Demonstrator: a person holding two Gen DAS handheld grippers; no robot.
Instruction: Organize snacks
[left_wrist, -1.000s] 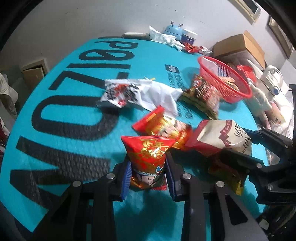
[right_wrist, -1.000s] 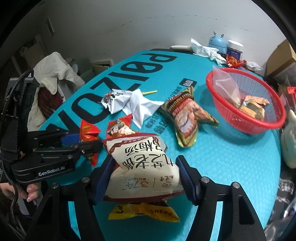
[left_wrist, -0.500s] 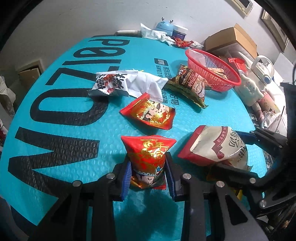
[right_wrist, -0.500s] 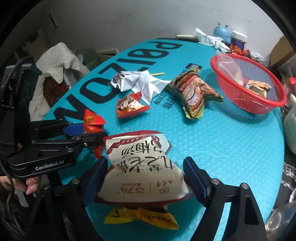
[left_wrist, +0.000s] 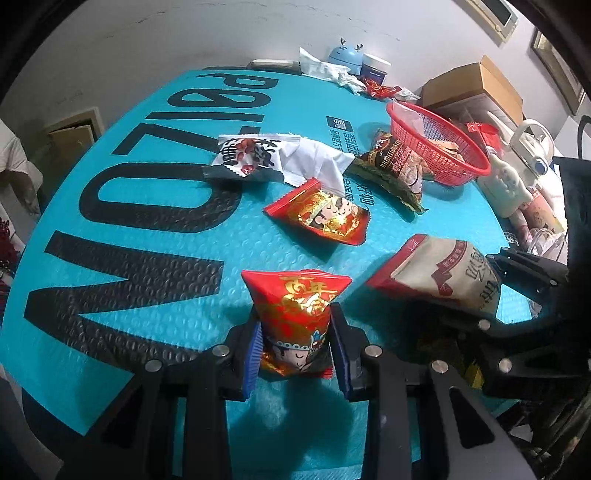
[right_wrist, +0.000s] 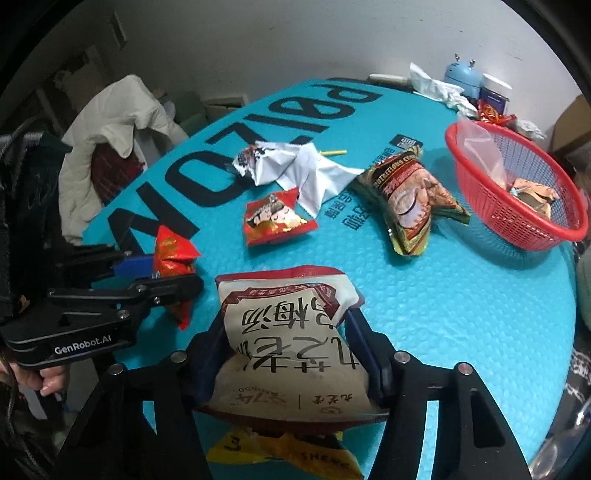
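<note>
Over the teal tabletop (left_wrist: 155, 280), the left gripper (left_wrist: 295, 354) pinches a small red foil snack packet (left_wrist: 295, 317) while the right gripper (right_wrist: 291, 354) is closing around a cream pillow-shaped snack bag (right_wrist: 291, 343); both look light, puffy, crushable, best held mid-body.

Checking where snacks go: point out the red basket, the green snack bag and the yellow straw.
red basket (right_wrist: 476, 184), right wrist view, near rim
green snack bag (right_wrist: 410, 195), right wrist view, middle
yellow straw (right_wrist: 333, 151), right wrist view, middle
</note>
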